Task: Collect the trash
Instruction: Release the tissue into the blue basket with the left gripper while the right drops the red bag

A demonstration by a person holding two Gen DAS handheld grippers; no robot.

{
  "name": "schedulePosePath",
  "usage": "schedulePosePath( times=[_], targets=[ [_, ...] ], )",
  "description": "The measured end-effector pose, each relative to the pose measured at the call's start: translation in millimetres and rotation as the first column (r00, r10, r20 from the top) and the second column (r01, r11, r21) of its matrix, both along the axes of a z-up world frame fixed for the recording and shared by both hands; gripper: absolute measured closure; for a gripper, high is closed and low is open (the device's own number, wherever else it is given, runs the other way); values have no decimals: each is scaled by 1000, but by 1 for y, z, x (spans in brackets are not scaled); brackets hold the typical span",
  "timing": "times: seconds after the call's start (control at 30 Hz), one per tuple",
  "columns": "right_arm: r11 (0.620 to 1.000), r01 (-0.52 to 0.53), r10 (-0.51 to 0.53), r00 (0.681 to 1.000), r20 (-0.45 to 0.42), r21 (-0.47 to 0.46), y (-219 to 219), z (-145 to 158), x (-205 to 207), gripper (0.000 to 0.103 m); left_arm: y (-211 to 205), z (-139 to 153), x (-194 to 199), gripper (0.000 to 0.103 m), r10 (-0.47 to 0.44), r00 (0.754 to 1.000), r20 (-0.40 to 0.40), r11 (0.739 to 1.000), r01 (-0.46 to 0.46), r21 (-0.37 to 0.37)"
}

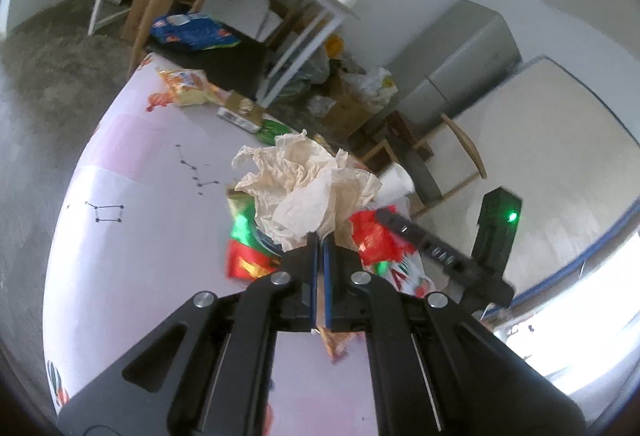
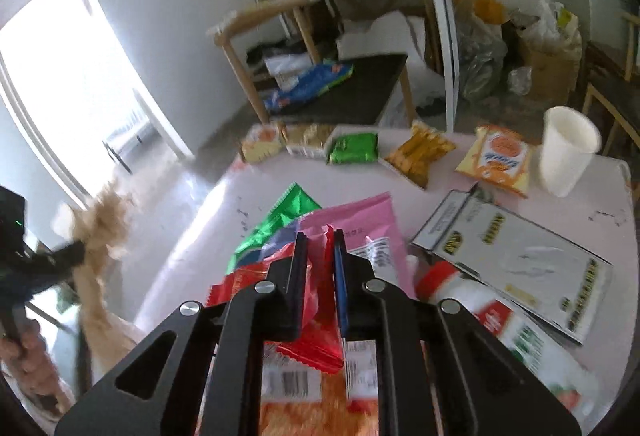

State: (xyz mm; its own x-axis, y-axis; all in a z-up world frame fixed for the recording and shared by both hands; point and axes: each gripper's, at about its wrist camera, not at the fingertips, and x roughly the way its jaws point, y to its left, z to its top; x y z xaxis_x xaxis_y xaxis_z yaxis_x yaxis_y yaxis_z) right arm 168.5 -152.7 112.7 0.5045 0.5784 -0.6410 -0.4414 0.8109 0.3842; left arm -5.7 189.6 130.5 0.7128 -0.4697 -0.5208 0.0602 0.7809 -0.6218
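Cluttered pink table, wrappers heaped at six o'clock in our right view, a cup at two o'clock. Our left gripper pinches a crumpled paper wad by its lower edge, held above the pile; it looks light and soft, so any fold should serve. Our right gripper, angled down over the table, is pressed on a red wrapper — thin, probably slippery film, best pinched near its edge.

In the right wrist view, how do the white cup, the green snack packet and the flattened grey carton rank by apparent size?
1. Flattened grey carton, clearly largest.
2. White cup.
3. Green snack packet, smallest; it lies farther away, so true size is unsure.
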Motion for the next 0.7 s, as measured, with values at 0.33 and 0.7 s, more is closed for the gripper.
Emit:
schedulePosePath(
  times=[0.33,0.7],
  targets=[
    [954,241,-258,963,78,176,-187,48,-183,90,-154,21,-76,102,-359,933,31,933,359,29],
    [826,564,-542,787,-293,-14,-356,-135,-420,90,-373,-96,-172,102,-695,686,-218,707,707,-28]
  ],
)
